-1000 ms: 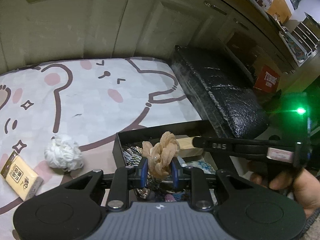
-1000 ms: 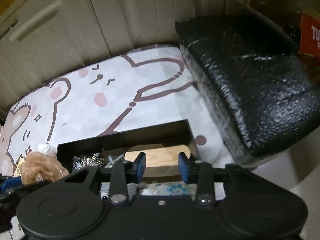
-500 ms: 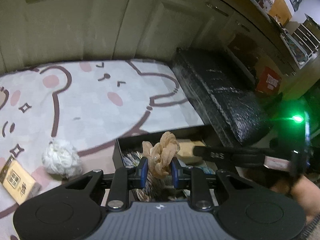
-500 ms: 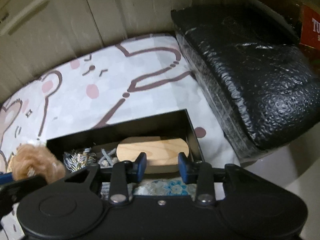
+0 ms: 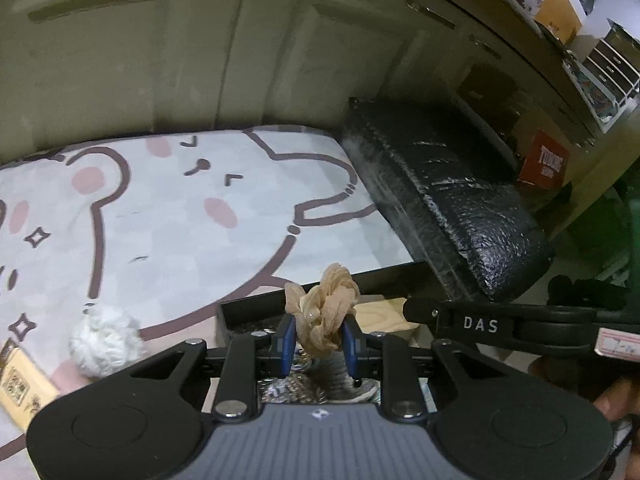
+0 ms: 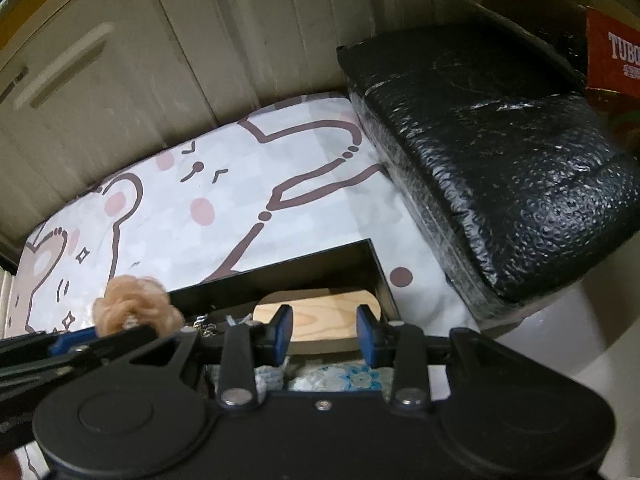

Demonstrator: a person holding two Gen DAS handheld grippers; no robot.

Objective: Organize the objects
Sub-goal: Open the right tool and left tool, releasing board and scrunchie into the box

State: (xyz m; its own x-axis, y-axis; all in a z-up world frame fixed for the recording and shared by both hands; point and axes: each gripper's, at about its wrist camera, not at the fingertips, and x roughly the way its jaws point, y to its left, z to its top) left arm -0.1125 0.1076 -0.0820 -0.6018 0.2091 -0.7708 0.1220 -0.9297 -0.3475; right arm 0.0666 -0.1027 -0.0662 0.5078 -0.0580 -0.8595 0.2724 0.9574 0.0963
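**Tan scrunchie pinched above the black box**

In the left wrist view, going left to right: a yellow packet [image 5: 18,386] is lying at the lower left edge on the bear-print sheet [image 5: 172,216], and a white fluffy ball [image 5: 105,340] is sitting just beside it. At bottom centre your left gripper [image 5: 319,338] is pinching the tan scrunchie [image 5: 325,312] between its blue pads, holding it over the near part of the open black box [image 5: 240,312]. A wooden piece [image 5: 384,314] is lying inside the box. Your right gripper's arm is crossing the lower right, and a black padded block [image 5: 460,200] is filling the middle right.

In the right wrist view, the scrunchie is showing at lower left. Your right gripper [image 6: 324,332] is holding nothing, its jaws drawn in as far as they go, and is pointing at the wooden piece.
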